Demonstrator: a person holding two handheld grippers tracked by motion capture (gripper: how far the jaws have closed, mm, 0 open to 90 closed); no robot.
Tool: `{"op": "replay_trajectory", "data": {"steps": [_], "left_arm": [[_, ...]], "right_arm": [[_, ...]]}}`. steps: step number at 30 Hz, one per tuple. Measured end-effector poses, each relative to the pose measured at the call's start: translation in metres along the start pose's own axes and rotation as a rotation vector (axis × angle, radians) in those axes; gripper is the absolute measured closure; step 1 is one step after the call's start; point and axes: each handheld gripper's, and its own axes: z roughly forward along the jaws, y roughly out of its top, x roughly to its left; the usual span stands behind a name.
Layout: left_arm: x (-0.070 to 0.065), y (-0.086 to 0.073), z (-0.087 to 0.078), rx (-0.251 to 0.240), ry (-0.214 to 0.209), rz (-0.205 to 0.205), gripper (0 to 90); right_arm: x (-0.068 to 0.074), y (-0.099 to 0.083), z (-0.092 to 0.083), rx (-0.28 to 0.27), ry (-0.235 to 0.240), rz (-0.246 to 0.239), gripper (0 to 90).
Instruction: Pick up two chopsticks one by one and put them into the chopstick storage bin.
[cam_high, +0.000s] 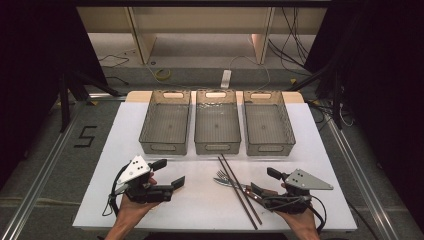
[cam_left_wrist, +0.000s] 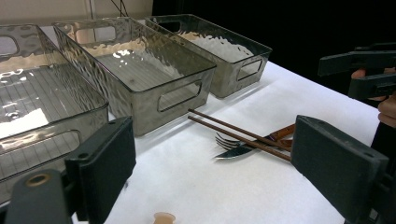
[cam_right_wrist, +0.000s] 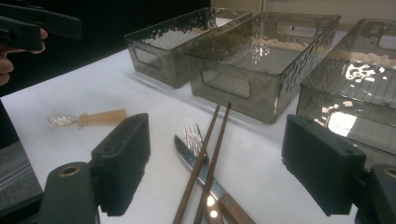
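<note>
Fingers (cam_right_wrist: 122, 163) of the right gripper (cam_high: 257, 190) gape, released, around the 2 chopsticks (cam_high: 239, 191), apparently poised to grasp; left gripper (cam_high: 170, 172) idles open nearby.

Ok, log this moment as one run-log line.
left gripper: open, empty | right gripper: open, at chopsticks, fork, knife | three bins: empty

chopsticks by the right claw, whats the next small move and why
Probably ease the right claw forward and down until its open jaws straddle the chopsticks, then close. The jaws stand open with nothing between the pads, and the pair lies just ahead of them, crossing over the fork and knife. The three bins behind look empty.
</note>
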Motion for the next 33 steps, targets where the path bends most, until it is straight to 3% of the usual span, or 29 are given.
{"op": "replay_trajectory", "data": {"steps": [8, 15, 20, 24, 28, 33], "left_arm": [[0.000, 0.000, 0.001, 0.002, 0.004, -0.002, 13.6], [0.000, 0.000, 0.001, 0.002, 0.010, -0.001, 13.5], [0.000, 0.000, 0.002, 0.005, 0.014, 0.004, 13.5], [0.000, 0.000, 0.002, 0.006, 0.017, 0.007, 13.5], [0.000, 0.000, 0.002, 0.006, 0.020, 0.004, 13.5], [0.000, 0.000, 0.002, 0.006, 0.021, 0.008, 13.5]], "right_arm": [[-0.001, 0.005, 0.001, 0.033, 0.017, 0.037, 26.2], [0.001, 0.013, 0.006, 0.113, 0.025, 0.012, 30.4], [0.009, 0.014, 0.020, 0.281, 0.057, -0.037, 34.0], [0.017, 0.010, 0.033, 0.411, 0.024, -0.073, 42.6], [0.018, 0.005, 0.047, 0.553, 0.033, -0.095, 49.2], [0.019, 0.004, 0.054, 0.625, 0.012, -0.106, 57.8]]}}
